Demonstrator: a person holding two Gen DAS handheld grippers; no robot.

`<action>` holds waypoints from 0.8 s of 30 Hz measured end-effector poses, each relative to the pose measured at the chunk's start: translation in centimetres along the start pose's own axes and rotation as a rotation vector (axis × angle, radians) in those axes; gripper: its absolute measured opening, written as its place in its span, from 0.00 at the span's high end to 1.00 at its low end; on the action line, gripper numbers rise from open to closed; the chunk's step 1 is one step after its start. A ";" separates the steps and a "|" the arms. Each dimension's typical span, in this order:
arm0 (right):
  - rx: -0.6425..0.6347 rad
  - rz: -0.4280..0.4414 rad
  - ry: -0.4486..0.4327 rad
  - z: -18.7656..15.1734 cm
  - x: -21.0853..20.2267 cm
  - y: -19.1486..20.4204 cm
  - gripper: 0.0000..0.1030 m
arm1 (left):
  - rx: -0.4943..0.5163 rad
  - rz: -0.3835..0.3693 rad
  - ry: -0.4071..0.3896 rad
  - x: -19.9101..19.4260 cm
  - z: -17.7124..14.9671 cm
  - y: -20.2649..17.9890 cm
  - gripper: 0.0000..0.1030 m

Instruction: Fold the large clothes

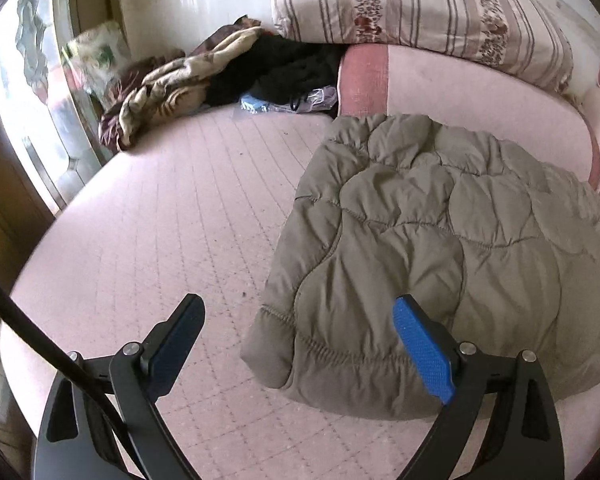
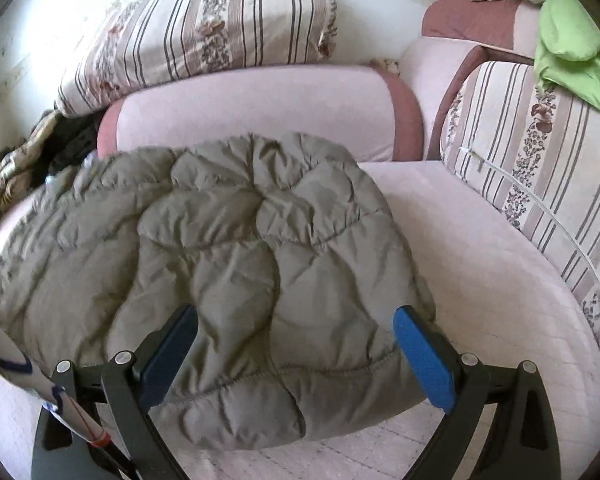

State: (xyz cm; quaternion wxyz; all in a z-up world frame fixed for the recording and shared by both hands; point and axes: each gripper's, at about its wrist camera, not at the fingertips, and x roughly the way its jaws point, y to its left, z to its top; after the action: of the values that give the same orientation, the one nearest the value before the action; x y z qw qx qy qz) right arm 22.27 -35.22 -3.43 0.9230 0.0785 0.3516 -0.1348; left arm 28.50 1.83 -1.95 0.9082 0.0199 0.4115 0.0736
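Looking thru left wrist cam: left gripper (image 1: 300,340) wide open, empty, hovering over pink sofa seat (image 1: 160,220). Olive quilted jacket (image 1: 440,248) lies folded on seat, right of centre; right blue pad (image 1: 424,356) over jacket's near edge, contact unclear. Blanket heap (image 1: 160,92) w/ dark clothes (image 1: 284,68) at far left corner; striped cushion (image 1: 420,8) behind.

Right wrist cam: right gripper (image 2: 296,344) wide open, empty, both fingers over jacket (image 2: 228,240) near its front edge. Striped cushions (image 2: 196,28) at back & right; green cloth (image 2: 568,48) on far-right armrest.
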 end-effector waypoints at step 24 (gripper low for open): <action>0.251 0.042 0.004 4.0 2.1 -6.8 0.03 | 0.072 -0.078 -0.019 0.0 0.8 -0.5 0.07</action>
State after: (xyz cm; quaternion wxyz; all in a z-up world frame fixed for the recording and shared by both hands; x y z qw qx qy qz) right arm 24.19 -43.03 -2.19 0.9078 0.2012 0.3322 -0.1583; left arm 29.18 1.37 -1.45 0.9130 0.0369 0.4057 0.0231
